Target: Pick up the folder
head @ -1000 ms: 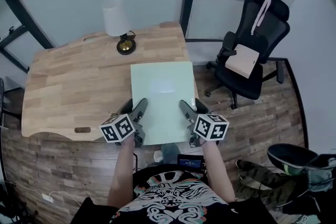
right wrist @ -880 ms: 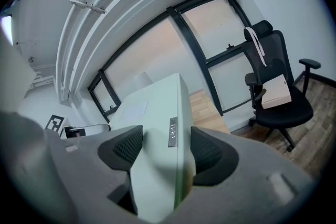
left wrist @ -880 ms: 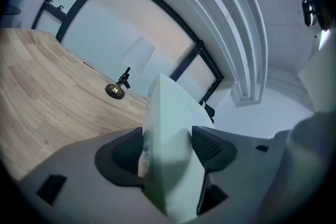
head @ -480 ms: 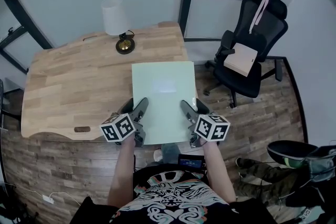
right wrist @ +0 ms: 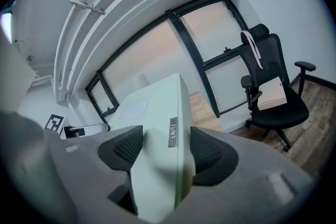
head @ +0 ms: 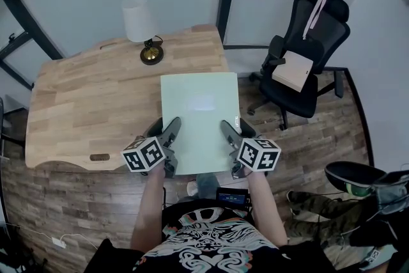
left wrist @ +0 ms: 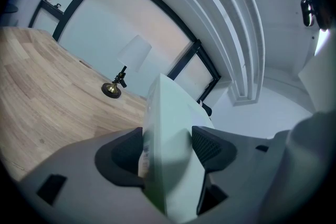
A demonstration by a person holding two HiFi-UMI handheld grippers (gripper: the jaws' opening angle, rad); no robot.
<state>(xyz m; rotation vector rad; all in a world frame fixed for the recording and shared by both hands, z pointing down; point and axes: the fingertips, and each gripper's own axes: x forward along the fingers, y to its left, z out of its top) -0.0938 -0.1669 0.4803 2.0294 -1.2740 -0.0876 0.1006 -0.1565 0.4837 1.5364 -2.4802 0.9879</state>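
Over the wooden desk (head: 89, 105), clamped shut on the pale green folder (head: 199, 105) with left gripper (head: 170, 131) and right gripper (head: 227, 132). Gripped at opposite side edges near the front. Lying lengthwise straight away from both, equally near each.

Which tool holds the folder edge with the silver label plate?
The right tool: the pale green folder edge between its jaws carries the silver plate. The left tool clamps the opposite edge.

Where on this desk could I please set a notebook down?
On the desk, the left half is bare wood, from the table lamp at the back to the front edge. The right side is crowded: the green folder, clamped by the left hand-held gripper and right hand-held gripper.
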